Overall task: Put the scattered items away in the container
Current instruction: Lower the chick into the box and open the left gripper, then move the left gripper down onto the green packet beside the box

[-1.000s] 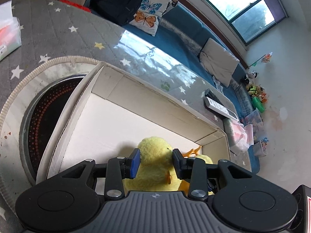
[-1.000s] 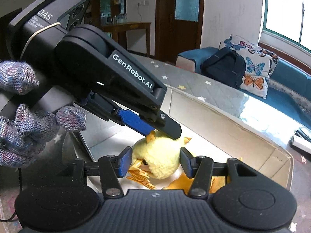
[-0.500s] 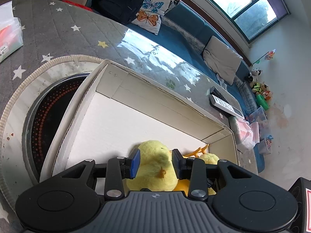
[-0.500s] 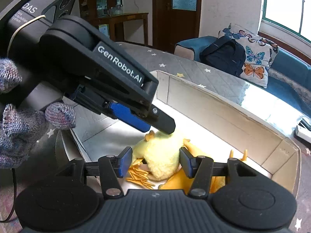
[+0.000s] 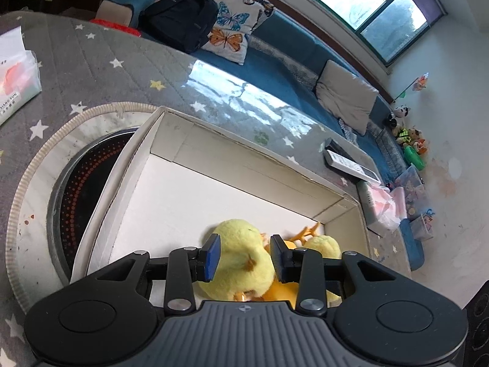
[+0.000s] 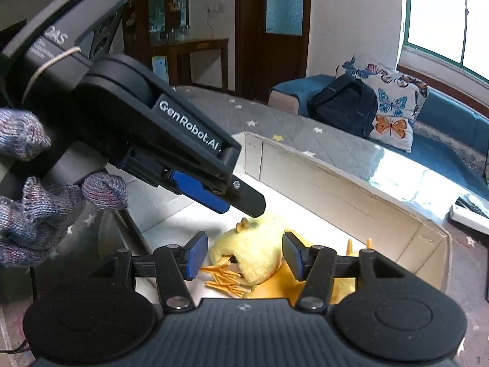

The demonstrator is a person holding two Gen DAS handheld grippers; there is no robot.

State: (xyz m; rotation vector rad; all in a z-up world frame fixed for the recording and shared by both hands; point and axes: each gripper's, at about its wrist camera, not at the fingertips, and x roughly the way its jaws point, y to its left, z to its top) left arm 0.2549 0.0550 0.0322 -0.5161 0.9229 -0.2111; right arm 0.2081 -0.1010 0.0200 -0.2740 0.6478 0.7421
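My left gripper (image 5: 244, 255) clamped on plush duck (image 5: 241, 257) inside box (image 5: 244, 156); right gripper (image 6: 243, 257) jaws apart, straddling duck. Risk: fur snagging pads at release, dragging duck out.

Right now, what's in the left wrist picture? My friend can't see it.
The left gripper has its blue-padded fingers around a yellow plush duck inside a white cardboard box. The box sits on a grey star-patterned mat, with a blue sofa behind.

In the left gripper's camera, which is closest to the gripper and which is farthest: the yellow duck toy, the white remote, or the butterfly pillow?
Seen from the left gripper:
1. Yellow duck toy: right between the fingers, inside the cardboard box.
2. White remote: past the box's far wall, off to the right on the starry mat.
3. Butterfly pillow: farthest, up on the blue sofa beside the black backpack.
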